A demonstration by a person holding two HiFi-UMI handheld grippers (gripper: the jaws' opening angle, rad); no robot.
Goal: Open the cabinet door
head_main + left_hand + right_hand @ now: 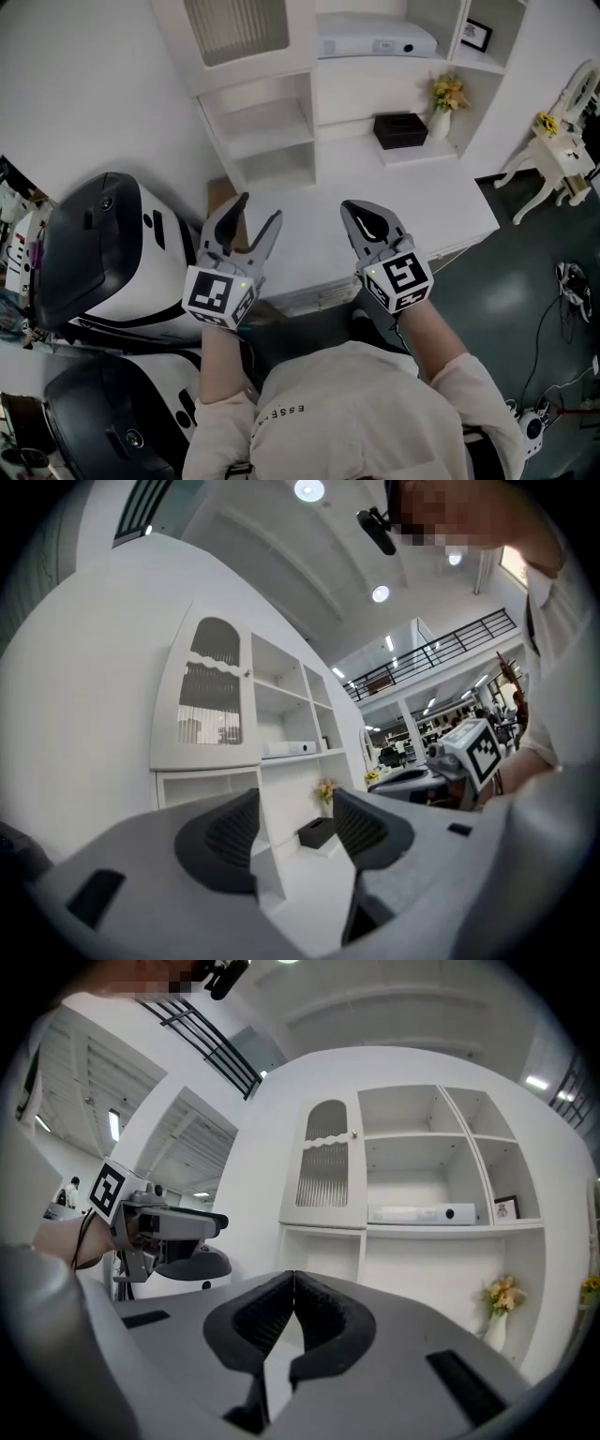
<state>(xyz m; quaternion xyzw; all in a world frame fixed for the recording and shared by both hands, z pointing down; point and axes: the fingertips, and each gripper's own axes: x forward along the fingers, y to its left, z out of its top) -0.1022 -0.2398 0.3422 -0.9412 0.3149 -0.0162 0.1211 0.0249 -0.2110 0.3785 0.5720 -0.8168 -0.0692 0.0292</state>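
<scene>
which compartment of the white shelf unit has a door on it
The top-left compartment: it alone is shut by a door with an arched, slatted panel. Every other compartment of the white shelf unit stands open.

Head view sat above the person, faced steeply down over left claw [261, 208] and right claw [361, 208] onto the tabletop [422, 202]. Left gripper view looked low along its jaws, oblique to the cabinet [314, 94]; right gripper view faced it nearly square-on. All three shared that cabinet; each gripper view caught the other claw.
</scene>
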